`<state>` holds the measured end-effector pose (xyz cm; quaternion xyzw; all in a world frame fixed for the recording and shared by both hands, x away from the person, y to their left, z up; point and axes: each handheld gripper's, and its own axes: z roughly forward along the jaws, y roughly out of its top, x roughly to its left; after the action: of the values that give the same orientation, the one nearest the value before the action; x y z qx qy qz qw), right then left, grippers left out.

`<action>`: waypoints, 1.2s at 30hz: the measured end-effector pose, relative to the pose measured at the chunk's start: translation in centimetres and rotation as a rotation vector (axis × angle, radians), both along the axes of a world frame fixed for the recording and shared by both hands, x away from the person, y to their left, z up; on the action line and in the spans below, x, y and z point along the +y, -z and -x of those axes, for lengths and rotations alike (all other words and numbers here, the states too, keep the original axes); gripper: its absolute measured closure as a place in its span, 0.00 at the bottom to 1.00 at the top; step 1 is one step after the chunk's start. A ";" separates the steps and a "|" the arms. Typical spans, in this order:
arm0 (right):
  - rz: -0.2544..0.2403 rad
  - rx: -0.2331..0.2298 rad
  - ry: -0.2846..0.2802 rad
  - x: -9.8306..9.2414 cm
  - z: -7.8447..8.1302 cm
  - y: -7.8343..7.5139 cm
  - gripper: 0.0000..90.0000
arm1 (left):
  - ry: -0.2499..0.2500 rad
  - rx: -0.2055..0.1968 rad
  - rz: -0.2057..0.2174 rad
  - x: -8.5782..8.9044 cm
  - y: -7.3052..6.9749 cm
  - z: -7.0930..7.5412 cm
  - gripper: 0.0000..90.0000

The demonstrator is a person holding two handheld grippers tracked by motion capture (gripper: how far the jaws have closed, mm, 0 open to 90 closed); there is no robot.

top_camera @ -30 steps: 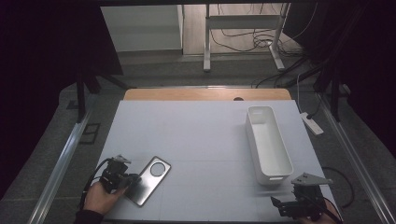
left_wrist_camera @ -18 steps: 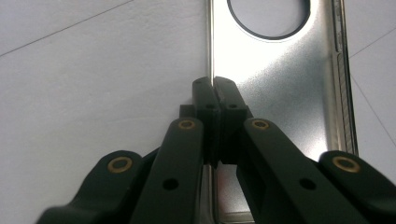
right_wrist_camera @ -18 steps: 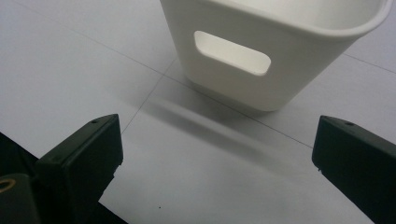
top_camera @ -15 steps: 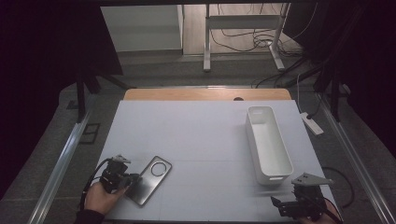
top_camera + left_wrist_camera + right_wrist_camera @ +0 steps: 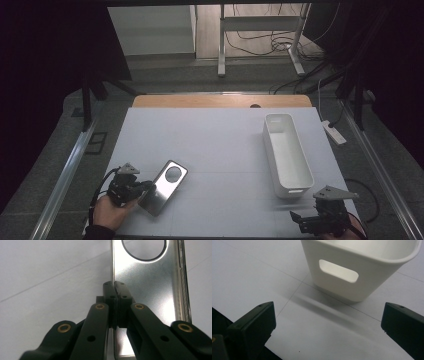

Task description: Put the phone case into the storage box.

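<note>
Grasping looks like the step in hand: our left tool (image 5: 145,188) has its jaws pressed together on the near left edge of the phone case (image 5: 165,186), a silvery shell with a round camera hole, lying flat on the table (image 5: 215,150) at about 7 o'clock. In the left gripper view the pads (image 5: 110,293) meet right on the case's rim (image 5: 113,272), so we judge the pinch to be made on that thin wall. Our right tool (image 5: 320,220) waits at about 5 o'clock with jaws wide apart and nothing between them, facing the handle slot of the white bin (image 5: 287,155), which stands lengthwise at about 3 o'clock, well apart from the case.

Next, we think, comes a lift. It calls for raising the case gently, since the hold is on one narrow edge and the shell may swing or slip, then carrying it across toward the bin and lowering it inside before we let go.
</note>
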<state>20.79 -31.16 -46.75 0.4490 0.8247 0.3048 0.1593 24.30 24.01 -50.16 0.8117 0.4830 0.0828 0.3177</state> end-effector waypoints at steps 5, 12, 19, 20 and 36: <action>-0.016 -0.006 -0.015 -0.1 0.2 -0.1 0.00 | 0.002 -0.049 0.017 -0.4 -0.5 0.3 0.99; -0.034 -0.013 -0.025 -0.2 0.3 -0.3 0.00 | 0.001 -0.090 0.035 -0.9 -1.1 0.7 0.99; -0.059 -0.053 -0.024 -0.5 0.4 -1.2 0.00 | -0.005 -0.135 0.054 -1.4 -1.6 1.1 0.99; -0.065 -0.059 -0.023 -0.5 0.4 -1.4 0.00 | -0.006 -0.136 0.056 -1.5 -1.7 1.1 0.99; -0.167 -0.070 -0.100 0.1 -0.4 -3.5 0.00 | -0.007 -0.162 0.072 -2.6 -2.2 1.5 0.99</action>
<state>21.20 -31.10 -43.29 0.4080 0.8118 0.3954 0.1346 22.84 21.37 -47.97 0.7888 0.4612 0.1317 0.3843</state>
